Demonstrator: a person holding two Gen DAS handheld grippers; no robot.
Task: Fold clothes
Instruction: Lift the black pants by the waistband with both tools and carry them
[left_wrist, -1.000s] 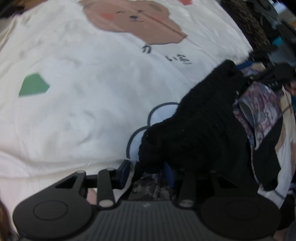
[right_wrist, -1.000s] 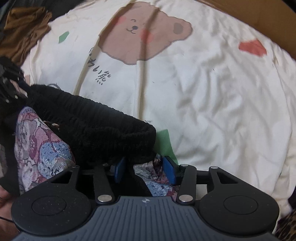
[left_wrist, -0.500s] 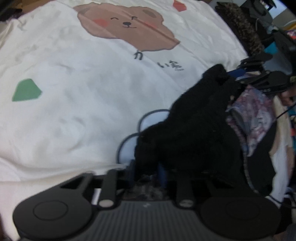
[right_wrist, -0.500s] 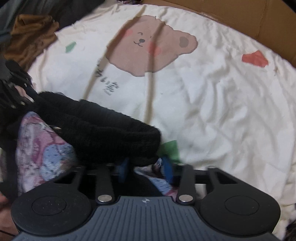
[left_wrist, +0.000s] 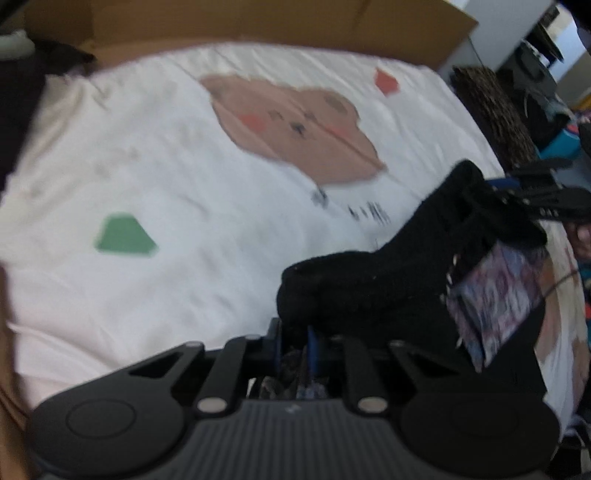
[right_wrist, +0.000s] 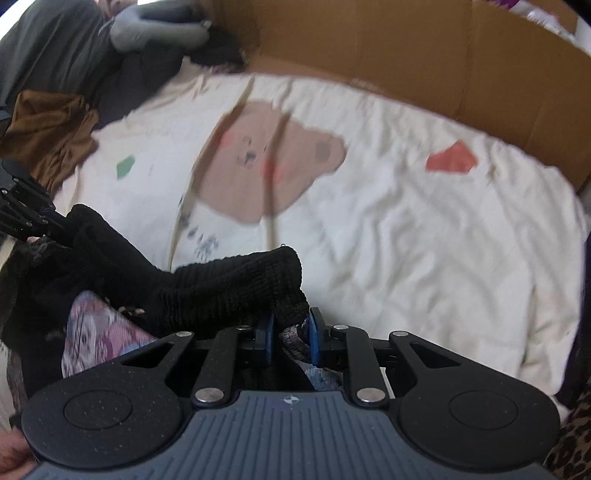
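Black knit garment (left_wrist: 388, 280), patterned lining showing, hangs above the bear-print bedsheet (left_wrist: 184, 192), stretched between left hand-held gripper (left_wrist: 295, 341) and right hand-held gripper (right_wrist: 290, 334), jaws closing on its corners. Pick-up seems under way; next, probably spreading it flat.

We see the black knitted garment (right_wrist: 229, 288) stretched between our two grippers above the white bear-print bedsheet (right_wrist: 406, 236), a brown cardboard wall (right_wrist: 424, 66) behind.

Bear-print lettering (left_wrist: 349, 206) motion-blurred and unreadable, garment's (right_wrist: 229, 288) lower part hidden behind hand-held gripper bodies
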